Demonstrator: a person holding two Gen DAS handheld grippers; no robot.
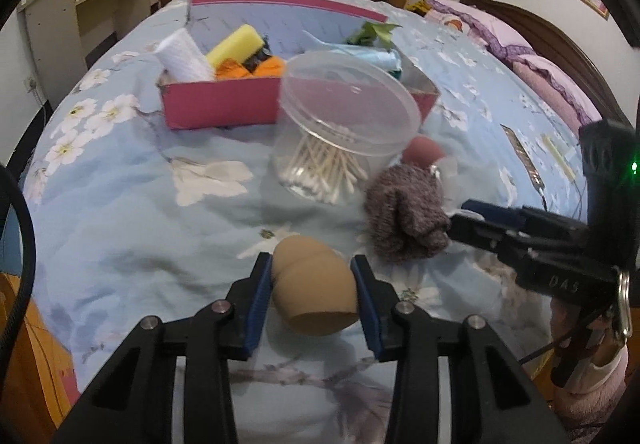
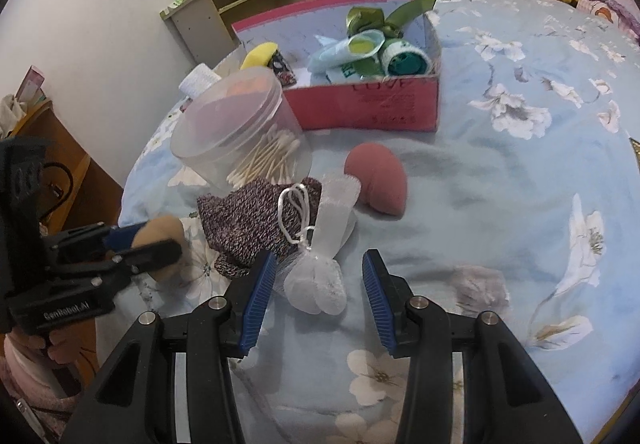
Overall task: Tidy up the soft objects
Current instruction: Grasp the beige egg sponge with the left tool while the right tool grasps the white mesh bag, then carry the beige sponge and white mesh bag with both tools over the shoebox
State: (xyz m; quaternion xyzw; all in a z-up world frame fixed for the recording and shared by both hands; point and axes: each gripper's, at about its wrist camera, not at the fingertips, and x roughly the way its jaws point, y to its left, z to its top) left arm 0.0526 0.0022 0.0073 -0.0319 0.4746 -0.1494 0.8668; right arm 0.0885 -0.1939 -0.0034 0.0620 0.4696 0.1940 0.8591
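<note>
1. the left gripper (image 1: 312, 276) is clamped on a tan sponge (image 1: 316, 284); both blue pads touch its sides, just above the bedspread (image 1: 120, 204).
2. the right gripper (image 2: 319, 268) stands partly open with nothing held; a white mesh pouch (image 2: 316, 284) lies between its fingers, against the left pad.
3. a grey sock (image 2: 256, 220) lies beside the pouch, a pink sponge (image 2: 376, 180) behind.
4. the pink box (image 1: 220, 104) of soft items stands behind a swab jar (image 1: 344, 136).
</note>
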